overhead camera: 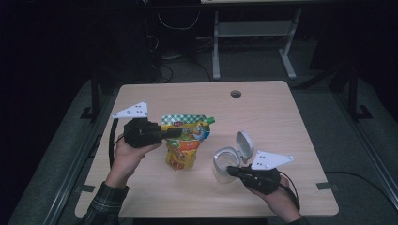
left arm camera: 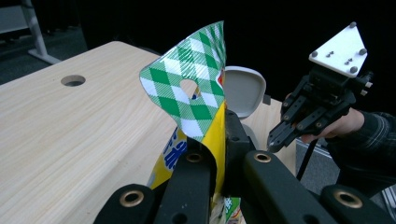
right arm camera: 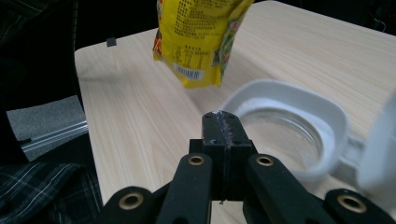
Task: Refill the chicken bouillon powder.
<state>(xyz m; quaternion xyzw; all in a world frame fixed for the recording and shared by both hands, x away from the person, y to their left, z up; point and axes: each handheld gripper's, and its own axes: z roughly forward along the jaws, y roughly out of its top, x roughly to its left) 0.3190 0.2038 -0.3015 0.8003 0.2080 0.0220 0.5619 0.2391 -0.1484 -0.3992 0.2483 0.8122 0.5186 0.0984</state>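
From above, the left gripper (overhead camera: 174,133) had its fingers clamped on the upper edge of a yellow spouted pouch (overhead camera: 184,140) with a green checked top, holding it upright over the middle of the wooden counter (overhead camera: 263,117). Its print was too small to read. The left hand (overhead camera: 127,152) came in from below with the forearm angled up to the right. The right gripper (overhead camera: 231,169) sat at the near rim of a clear jar (overhead camera: 224,161) whose white flip lid (overhead camera: 244,145) stood open, well apart from the pouch.

In the left gripper view, the pouch's checked top rose from between the fingers (left arm camera: 196,172), which pinched it from both sides. Blue lettering on the yellow front was partly hidden and unreadable.

In the right gripper view, the fingers (right arm camera: 212,135) were pressed together on nothing, just before the jar's white rim. The pouch's back hung above the counter, showing a barcode and fine print I could not read.
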